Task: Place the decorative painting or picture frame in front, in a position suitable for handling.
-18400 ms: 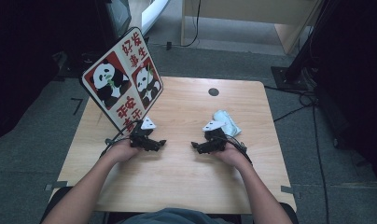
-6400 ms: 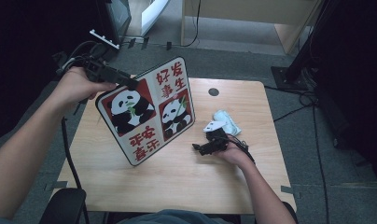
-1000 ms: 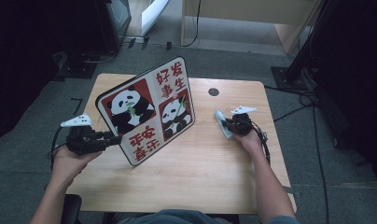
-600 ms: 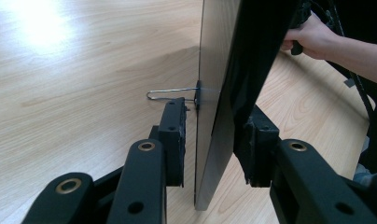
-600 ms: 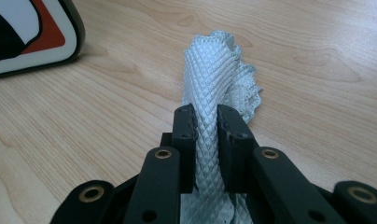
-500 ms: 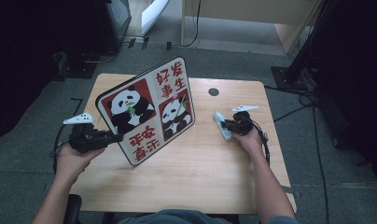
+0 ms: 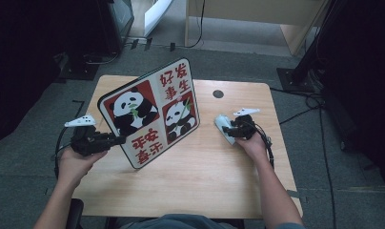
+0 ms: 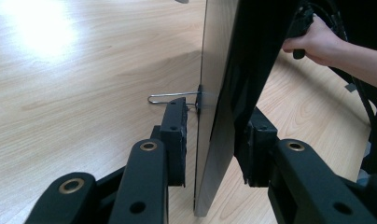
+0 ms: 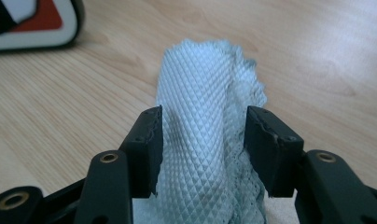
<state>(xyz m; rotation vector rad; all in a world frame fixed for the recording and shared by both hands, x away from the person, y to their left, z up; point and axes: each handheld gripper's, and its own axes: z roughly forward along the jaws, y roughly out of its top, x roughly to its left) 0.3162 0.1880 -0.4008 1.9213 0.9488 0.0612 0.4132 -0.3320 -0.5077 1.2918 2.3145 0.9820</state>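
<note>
The left gripper (image 8: 207, 140) is clamped on the panda board's (image 7: 152, 112) edge. The right gripper (image 9: 200, 149), jaws just opening, straddles the cloth (image 9: 207, 140) loosely; lifting now could drop it.

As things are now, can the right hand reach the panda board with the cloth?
Probably yes. The right tongs straddle the cloth, their jaws just opened. Bare table lies between them and the board, with nothing in the way. The left tongs hold the board at its far edge.
</note>
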